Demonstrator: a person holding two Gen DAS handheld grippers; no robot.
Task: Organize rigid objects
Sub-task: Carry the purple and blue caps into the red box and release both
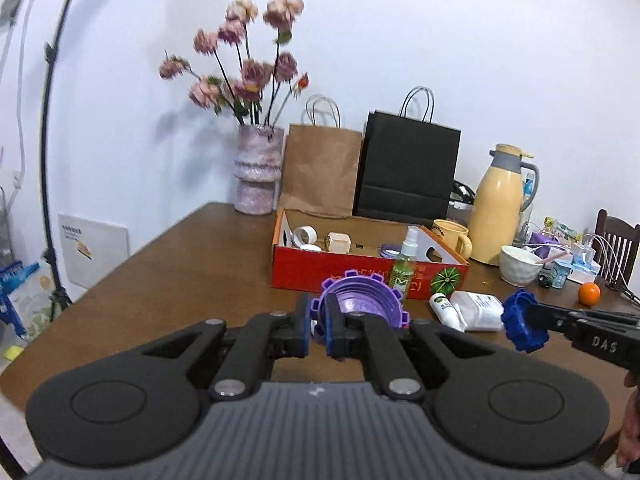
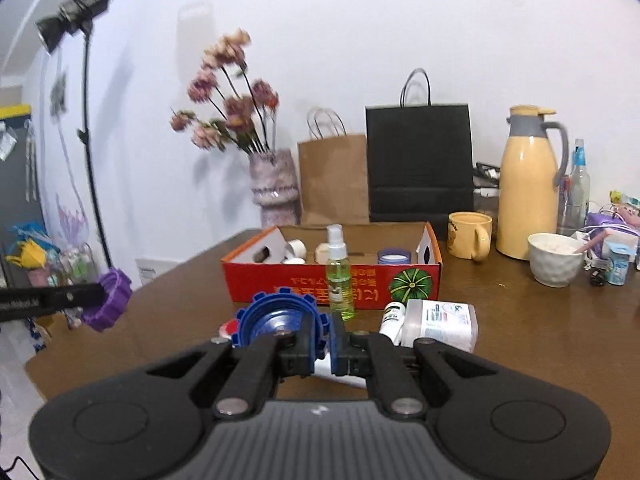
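Brown wooden table [image 1: 180, 272] by white wall; left tongs [image 1: 316, 330] pinch purple cap [image 1: 360, 300], right tongs [image 2: 325, 346] blue cap [image 2: 276, 318]

The flowers [image 1: 244, 60] are motion-blurred in both wrist views; petal detail cannot be read. The left gripper [image 1: 316, 330] covers the near rim of the purple cap [image 1: 360, 300]. The right gripper [image 2: 322, 346] covers part of the blue cap [image 2: 276, 320] and a white item beneath it, possibly a tube. The lettering on the red box [image 2: 280, 280] is too small to read. The wooden chair [image 1: 618, 240] is cut off by the frame edge
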